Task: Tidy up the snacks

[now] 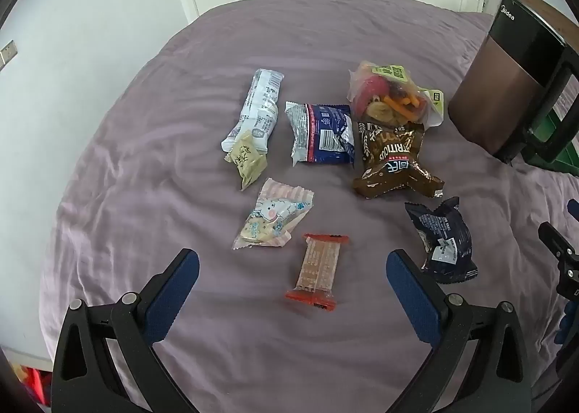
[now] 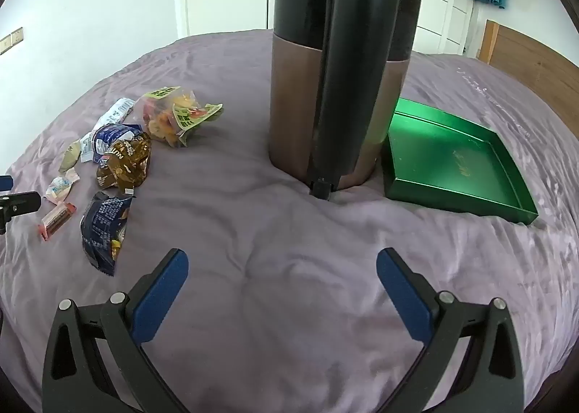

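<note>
Several snack packets lie on the purple bed sheet (image 1: 144, 123). In the left wrist view an orange-ended bar (image 1: 317, 271) lies just ahead of my open, empty left gripper (image 1: 292, 262). Around it are a pink cartoon packet (image 1: 272, 214), a dark blue bag (image 1: 444, 240), a brown bag (image 1: 392, 159), a blue-and-silver packet (image 1: 322, 133), a white packet (image 1: 256, 109) and a clear bag of dried fruit (image 1: 392, 94). My right gripper (image 2: 282, 264) is open and empty over bare sheet. The green tray (image 2: 459, 167) lies to its front right. The dark blue bag (image 2: 103, 228) lies at its left.
A tall brown and black Midea appliance (image 2: 325, 87) with a black handle stands on the bed between the snacks and the tray; it also shows in the left wrist view (image 1: 506, 87). White wardrobe doors and a wall are behind the bed. A wooden headboard (image 2: 535, 62) is at the right.
</note>
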Tool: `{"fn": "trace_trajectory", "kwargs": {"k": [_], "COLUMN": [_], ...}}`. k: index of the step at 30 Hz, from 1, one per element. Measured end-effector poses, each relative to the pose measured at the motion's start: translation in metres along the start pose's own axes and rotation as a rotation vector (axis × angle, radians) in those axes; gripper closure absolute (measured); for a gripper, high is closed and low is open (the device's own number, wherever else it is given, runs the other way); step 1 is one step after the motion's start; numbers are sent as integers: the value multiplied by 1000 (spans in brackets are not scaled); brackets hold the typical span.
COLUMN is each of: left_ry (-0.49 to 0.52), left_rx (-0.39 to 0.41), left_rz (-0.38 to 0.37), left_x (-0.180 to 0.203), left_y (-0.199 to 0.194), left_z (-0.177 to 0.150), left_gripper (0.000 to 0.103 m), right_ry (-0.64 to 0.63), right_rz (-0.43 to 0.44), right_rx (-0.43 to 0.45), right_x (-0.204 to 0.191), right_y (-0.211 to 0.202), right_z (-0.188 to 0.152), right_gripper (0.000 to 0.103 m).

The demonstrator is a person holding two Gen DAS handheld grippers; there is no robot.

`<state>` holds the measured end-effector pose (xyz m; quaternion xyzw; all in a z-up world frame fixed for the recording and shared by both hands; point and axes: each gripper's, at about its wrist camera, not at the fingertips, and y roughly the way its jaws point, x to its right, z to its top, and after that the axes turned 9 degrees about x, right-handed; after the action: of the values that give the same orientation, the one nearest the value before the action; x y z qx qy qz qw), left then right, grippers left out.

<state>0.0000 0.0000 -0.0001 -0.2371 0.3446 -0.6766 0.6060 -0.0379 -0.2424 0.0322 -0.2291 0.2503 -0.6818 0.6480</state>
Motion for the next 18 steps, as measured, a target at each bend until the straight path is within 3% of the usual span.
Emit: {"fn": "trace_trajectory", "kwargs": {"k": [18], "left_ry": [-11], "left_rx": [0], "left_rz": [-13], "left_x": [-1], "left_y": [-3], "left_z": [-1], "left_gripper": [1], "right_ry": [-2], "right_rz": [0], "right_rx": [-2], "right_x": [3], "right_y": [1], "right_z": [0], "right_gripper": [0]}}
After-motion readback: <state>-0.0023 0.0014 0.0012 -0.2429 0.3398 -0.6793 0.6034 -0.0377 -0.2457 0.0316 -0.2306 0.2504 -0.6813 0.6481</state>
